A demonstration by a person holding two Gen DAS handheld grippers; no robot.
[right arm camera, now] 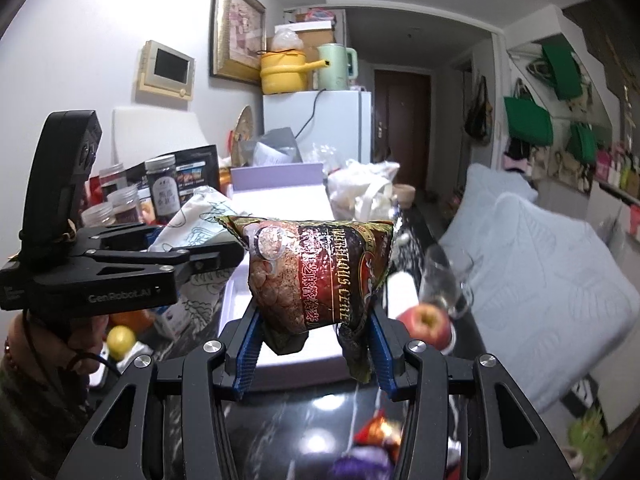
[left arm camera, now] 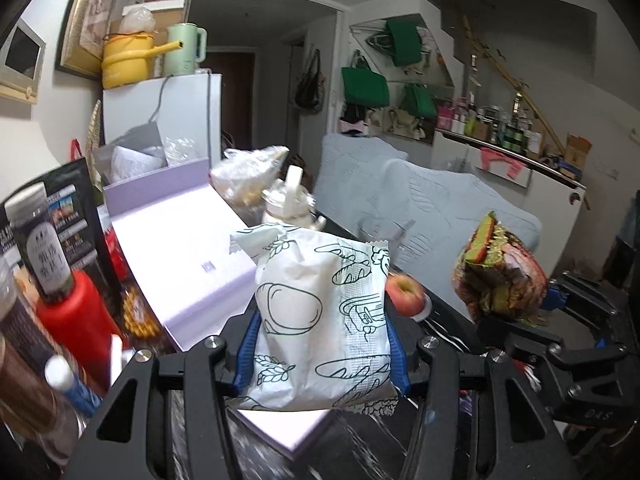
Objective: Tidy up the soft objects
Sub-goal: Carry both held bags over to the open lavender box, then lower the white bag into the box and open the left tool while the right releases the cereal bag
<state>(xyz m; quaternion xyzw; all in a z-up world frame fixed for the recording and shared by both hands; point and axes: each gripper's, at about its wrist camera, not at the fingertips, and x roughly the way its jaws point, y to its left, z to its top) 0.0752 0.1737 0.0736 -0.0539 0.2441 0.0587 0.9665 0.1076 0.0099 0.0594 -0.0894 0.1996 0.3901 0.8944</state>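
Note:
My left gripper (left arm camera: 320, 344) is shut on a white bread bag (left arm camera: 320, 320) printed with loaf drawings, held above the dark table. My right gripper (right arm camera: 316, 340) is shut on a dark red cereal packet (right arm camera: 320, 272), also lifted. The cereal packet shows at the right of the left wrist view (left arm camera: 500, 276). The white bag and the left gripper (right arm camera: 224, 260) show at the left of the right wrist view. An open lilac box (left arm camera: 180, 256) with a white inside lies just beyond both bags; it also shows in the right wrist view (right arm camera: 280, 196).
A red apple (left arm camera: 406, 294) sits on the dark table right of the box. Jars, a red bottle (left arm camera: 76, 320) and a black carton crowd the left. Plastic bags (left arm camera: 248, 176) and a glass jar stand behind the box. A pale blue sofa (right arm camera: 540, 248) is at right.

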